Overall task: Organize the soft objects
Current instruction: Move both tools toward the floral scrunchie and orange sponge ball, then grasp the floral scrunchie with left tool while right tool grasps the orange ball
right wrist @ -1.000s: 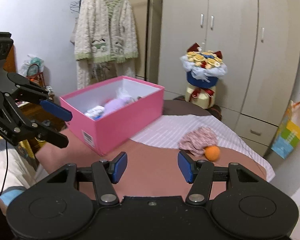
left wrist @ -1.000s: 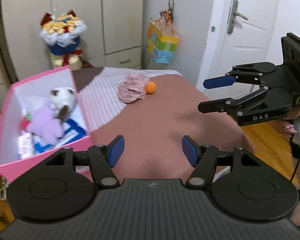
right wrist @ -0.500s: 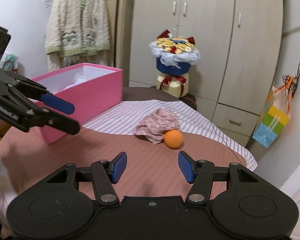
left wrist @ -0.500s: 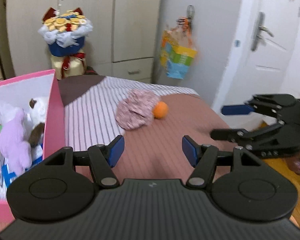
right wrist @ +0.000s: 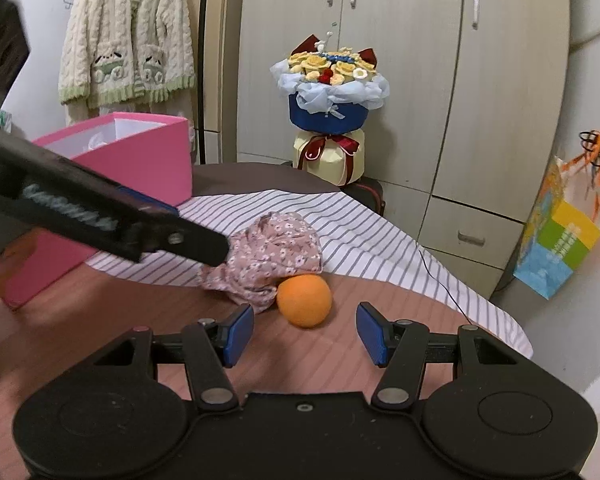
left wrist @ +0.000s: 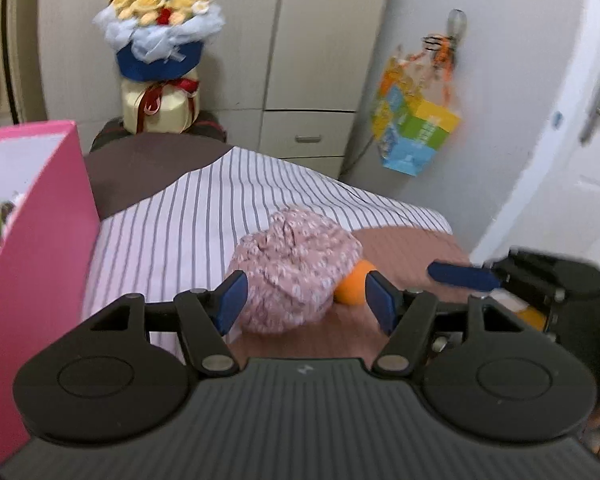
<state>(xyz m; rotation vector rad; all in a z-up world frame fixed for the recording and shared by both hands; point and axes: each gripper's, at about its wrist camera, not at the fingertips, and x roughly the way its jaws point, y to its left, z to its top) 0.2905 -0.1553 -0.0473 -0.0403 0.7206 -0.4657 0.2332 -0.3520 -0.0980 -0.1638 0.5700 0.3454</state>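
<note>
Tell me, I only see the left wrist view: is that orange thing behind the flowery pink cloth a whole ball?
Observer: Yes. The right wrist view shows a whole round orange ball touching the crumpled pink floral cloth.
Operator: Is the right tool holding it?
Observer: No. The right tool is open, the ball just ahead of its gap.
Operator: What's behind the pink cardboard box?
Observer: A cream knitted cardigan hangs up behind it.

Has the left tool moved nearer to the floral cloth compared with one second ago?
Yes. The left tool moved forward, away from the pink box, and now frames the floral cloth.
</note>
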